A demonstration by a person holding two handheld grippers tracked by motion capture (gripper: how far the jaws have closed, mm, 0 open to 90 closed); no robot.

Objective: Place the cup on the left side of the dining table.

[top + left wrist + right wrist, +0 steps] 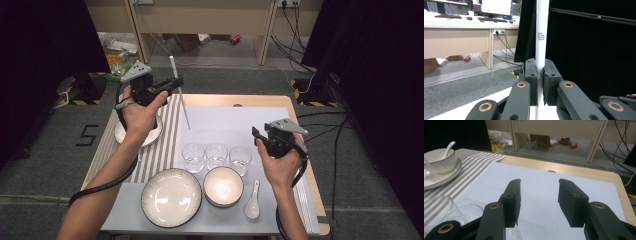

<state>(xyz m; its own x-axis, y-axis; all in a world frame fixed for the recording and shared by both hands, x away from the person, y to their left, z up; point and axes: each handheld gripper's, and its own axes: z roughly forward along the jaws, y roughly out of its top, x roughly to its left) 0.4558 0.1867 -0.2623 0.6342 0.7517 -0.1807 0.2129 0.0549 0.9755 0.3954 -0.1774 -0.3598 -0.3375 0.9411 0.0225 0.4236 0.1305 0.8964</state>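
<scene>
Chopstick (541,37), upper centre, pinched in my left tongs (538,82), could swivel loose; right tongs (539,202) gape, holding nothing.

a slim white stick (178,90) with a small square logo is clamped near its middle, tilted slightly off upright, hanging in the air at ten o'clock above the table's far left part.

Chopstick (542,30) – smooth white plastic look, slight sheen. Glasses (216,155) clear glass. Bowls (223,186) glossy glazed ceramic. Runner (471,170) striped matt cloth. Table (584,173) – light wood.
</scene>
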